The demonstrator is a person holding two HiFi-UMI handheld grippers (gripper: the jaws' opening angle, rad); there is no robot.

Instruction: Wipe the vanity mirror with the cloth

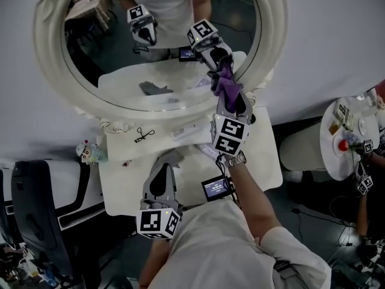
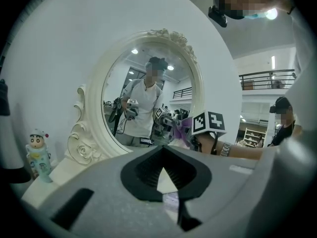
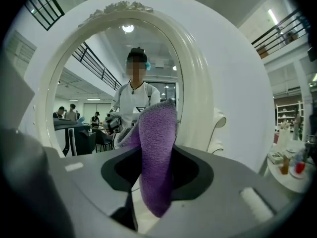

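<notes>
- a white table lies under both grippers, and the oval mirror stands at its far edge in a thick cream frame.
- a small toy figure stands ahead and to the left of the left gripper, by the foot of the frame.
- a black clip lies on the table just ahead of the left gripper, between it and the mirror.
- a round side table with small items stands well off to the right of the right gripper.
- the left gripper hangs low over the near part of the table, its jaws together with nothing between them.
- the right gripper is clamped on the purple cloth, which sticks out ahead of its jaws.
- the cloth's far end meets the glass low on the mirror's right side, close to the frame.
</notes>
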